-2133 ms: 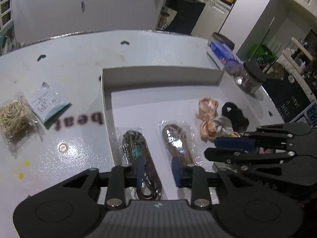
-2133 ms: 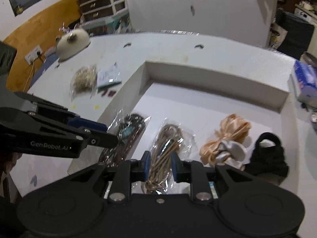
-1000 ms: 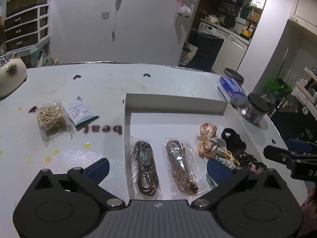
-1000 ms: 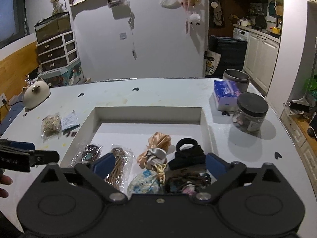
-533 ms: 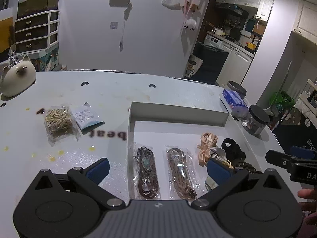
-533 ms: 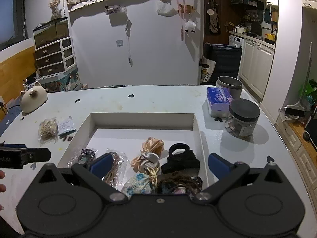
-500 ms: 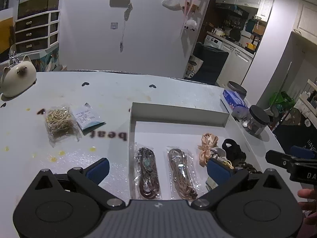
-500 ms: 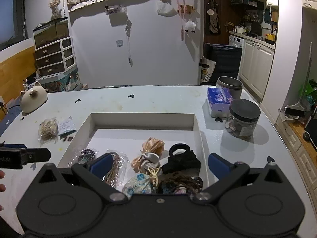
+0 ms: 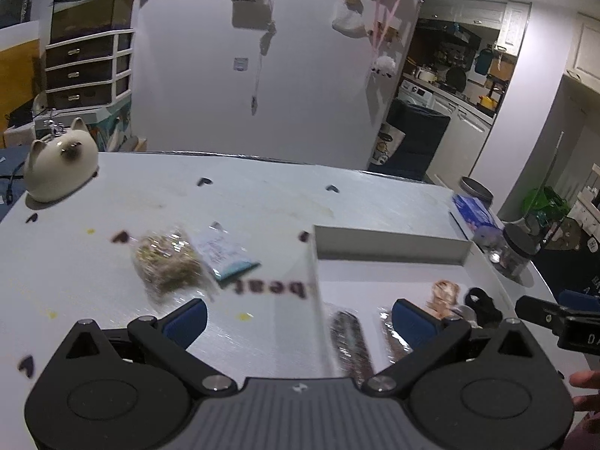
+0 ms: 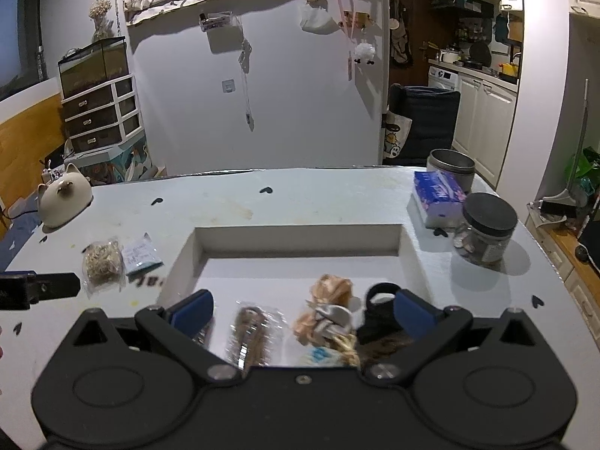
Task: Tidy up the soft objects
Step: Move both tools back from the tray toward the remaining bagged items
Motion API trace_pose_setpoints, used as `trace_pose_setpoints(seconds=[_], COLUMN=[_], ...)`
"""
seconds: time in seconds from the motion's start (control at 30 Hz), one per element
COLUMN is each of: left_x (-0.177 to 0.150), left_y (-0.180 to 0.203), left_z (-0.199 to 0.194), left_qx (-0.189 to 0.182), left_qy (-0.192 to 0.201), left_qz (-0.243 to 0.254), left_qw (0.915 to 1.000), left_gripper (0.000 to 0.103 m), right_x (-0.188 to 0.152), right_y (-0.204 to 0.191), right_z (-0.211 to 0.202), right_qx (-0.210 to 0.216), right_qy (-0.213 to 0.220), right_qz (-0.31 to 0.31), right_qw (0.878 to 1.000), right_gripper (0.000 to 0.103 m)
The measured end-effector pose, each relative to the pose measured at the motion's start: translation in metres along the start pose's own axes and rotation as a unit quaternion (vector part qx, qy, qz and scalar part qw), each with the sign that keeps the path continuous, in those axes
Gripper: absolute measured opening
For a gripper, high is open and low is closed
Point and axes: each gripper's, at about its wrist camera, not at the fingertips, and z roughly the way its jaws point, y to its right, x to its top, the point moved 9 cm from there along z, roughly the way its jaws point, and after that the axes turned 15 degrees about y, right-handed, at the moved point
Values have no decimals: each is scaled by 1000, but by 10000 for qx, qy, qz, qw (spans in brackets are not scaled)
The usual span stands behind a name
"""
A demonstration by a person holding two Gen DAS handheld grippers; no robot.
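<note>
A white shallow tray (image 10: 300, 238) holds a peach scrunchie (image 10: 332, 288), a black scrunchie (image 10: 378, 296), a grey-white one (image 10: 330, 317) and a bagged brown cord (image 10: 251, 332). My right gripper (image 10: 303, 311) hangs open over the tray's near end, holding nothing. My left gripper (image 9: 298, 318) is open and empty above the tray's left wall (image 9: 315, 281). Left of the tray, a clear bag of beige cord (image 9: 167, 262) lies on the table beside a white and teal packet (image 9: 223, 255). Two bagged cords (image 9: 350, 341) lie inside the tray.
A cat-shaped ceramic (image 10: 63, 195) stands at the far left of the table. A blue tissue pack (image 10: 437, 191), a dark-lidded glass jar (image 10: 485, 232) and a metal tin (image 10: 450, 165) stand at the right. A person's fingers (image 9: 585, 378) show at the right edge.
Both grippers, shut low over the tray two seconds ago, have opened and risen. Since half a second ago the left gripper has swung left toward the bag on the table.
</note>
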Motion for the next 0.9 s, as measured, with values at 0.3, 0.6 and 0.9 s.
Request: trace_pose_setpoints(seconds=[0.3, 0.6, 0.9], left_x=[21, 33, 37], left_y=[-58, -109, -148], left_z=[13, 44, 96], left_qx=[81, 200, 423], left_qy=[82, 106, -13], left_qz=[23, 18, -189], left_qw=[9999, 9997, 9989], left_gripper=[103, 103, 103], right_x=[8, 19, 24], right_y=[-52, -105, -146], right_z=[22, 48, 66], right_qx=[-48, 1, 90], right_qy=[49, 128, 69], right_qz=[-49, -179, -434], right_qw=[10000, 9998, 9990], right_gripper=[103, 103, 103])
